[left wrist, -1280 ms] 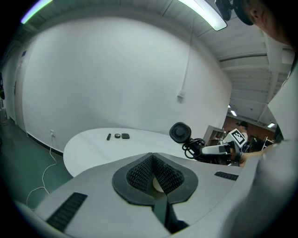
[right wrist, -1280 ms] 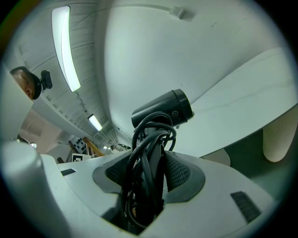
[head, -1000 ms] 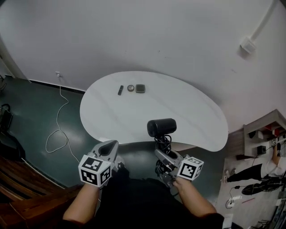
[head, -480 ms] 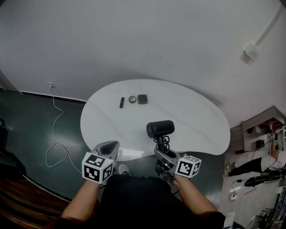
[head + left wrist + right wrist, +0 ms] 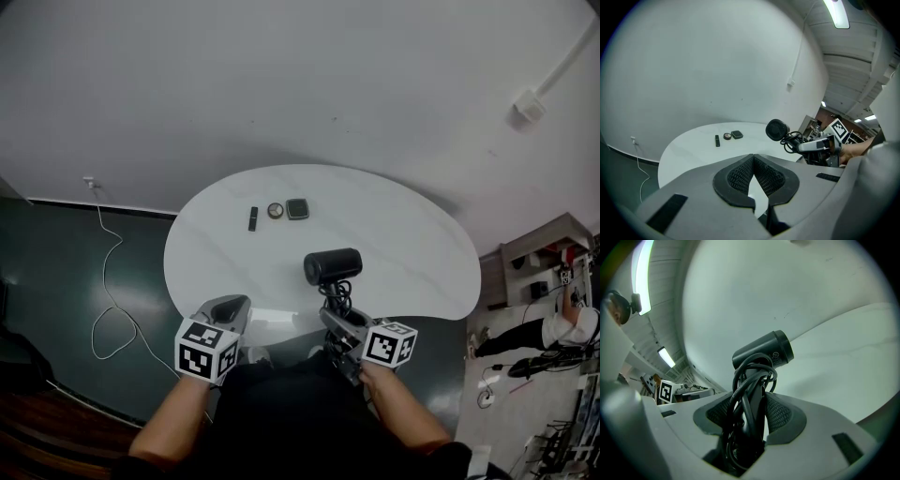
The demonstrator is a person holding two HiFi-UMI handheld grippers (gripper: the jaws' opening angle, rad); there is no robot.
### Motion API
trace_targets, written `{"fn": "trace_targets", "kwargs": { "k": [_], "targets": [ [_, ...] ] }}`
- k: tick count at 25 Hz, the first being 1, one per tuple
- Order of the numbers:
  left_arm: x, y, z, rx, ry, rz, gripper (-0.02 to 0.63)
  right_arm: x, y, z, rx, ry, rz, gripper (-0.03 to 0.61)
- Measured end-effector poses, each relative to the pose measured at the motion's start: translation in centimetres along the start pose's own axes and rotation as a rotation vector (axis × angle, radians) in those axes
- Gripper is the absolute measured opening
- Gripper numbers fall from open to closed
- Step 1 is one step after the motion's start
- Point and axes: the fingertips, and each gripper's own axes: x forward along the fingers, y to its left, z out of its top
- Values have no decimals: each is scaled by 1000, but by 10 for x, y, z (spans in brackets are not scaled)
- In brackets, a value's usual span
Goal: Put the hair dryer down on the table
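You are standing at the near edge of a white oval table (image 5: 412, 244) that is sitting on a dark green floor (image 5: 66, 253) against a pale wall (image 5: 281, 75). Your right gripper (image 5: 337, 317) is pinching the hair dryer (image 5: 332, 266) by its handle, with the black cord (image 5: 745, 394) coiled round the handle and running between the pads. The barrel is pointing left and hanging above the table's near edge, off the surface. Your left gripper (image 5: 230, 307) is hovering just left of it, its tongs pressed together at the tips on nothing. Three small items are lying in a row at the table's far left: a black stick (image 5: 252, 218), a round disc (image 5: 275, 210) and a dark square case (image 5: 298, 208), all too small to identify. A white cable (image 5: 103, 281) is trailing across the floor at left. At the right edge a person (image 5: 553, 330) is showing only in part.
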Motion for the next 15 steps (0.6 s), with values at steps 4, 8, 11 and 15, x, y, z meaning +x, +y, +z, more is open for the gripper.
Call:
{"fn": "trace_targets", "kwargs": {
  "k": [4, 8, 11, 15],
  "targets": [
    [4, 3, 1, -12, 0, 19, 11, 9, -9, 3, -1, 22, 2, 192],
    [7, 6, 1, -35, -5, 54, 11, 19, -19, 9, -17, 54, 4, 192],
    [10, 7, 3, -56, -12, 84, 11, 24, -30, 15, -37, 83, 2, 192],
    [18, 11, 5, -76, -17, 134, 11, 32, -45, 26, -73, 124, 5, 192]
  ]
}}
